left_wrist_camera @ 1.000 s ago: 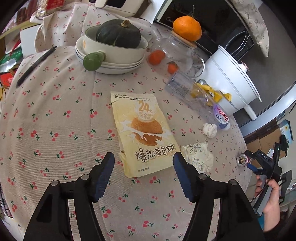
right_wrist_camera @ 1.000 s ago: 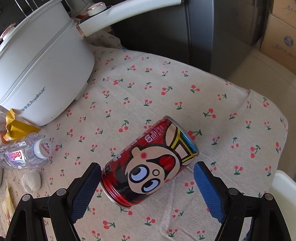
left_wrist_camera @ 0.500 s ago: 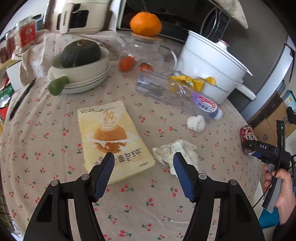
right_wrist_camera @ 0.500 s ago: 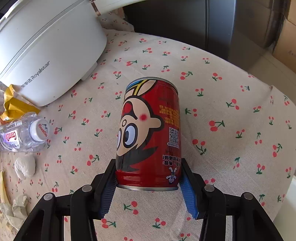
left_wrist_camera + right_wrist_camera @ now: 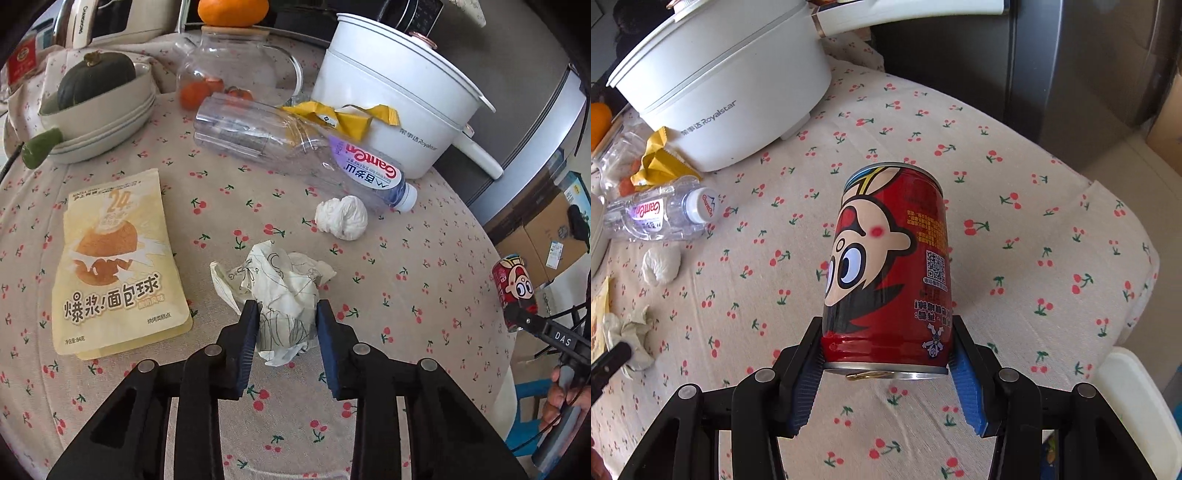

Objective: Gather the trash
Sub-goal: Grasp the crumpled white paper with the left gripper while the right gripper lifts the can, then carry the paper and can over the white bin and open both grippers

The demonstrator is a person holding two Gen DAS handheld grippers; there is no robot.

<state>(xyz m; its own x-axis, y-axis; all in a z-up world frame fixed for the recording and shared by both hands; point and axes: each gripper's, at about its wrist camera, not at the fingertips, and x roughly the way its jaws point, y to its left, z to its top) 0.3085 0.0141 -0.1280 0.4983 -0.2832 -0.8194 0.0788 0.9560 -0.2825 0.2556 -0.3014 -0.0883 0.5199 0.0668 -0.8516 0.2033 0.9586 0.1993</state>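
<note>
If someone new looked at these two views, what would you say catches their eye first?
First, the red cartoon can, clamped between the right gripper pads and lifted above the cherry-print tablecloth. Next, the crumpled paper wrapper between the closing jaws of the left gripper, near the table's front. Behind lie a clear plastic bottle on its side and a big white pot.

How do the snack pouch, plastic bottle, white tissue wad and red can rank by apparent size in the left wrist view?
1. plastic bottle and snack pouch: look alike, not ranked
2. white tissue wad and red can: too close to rank; the can is farther and partly hidden.
</note>
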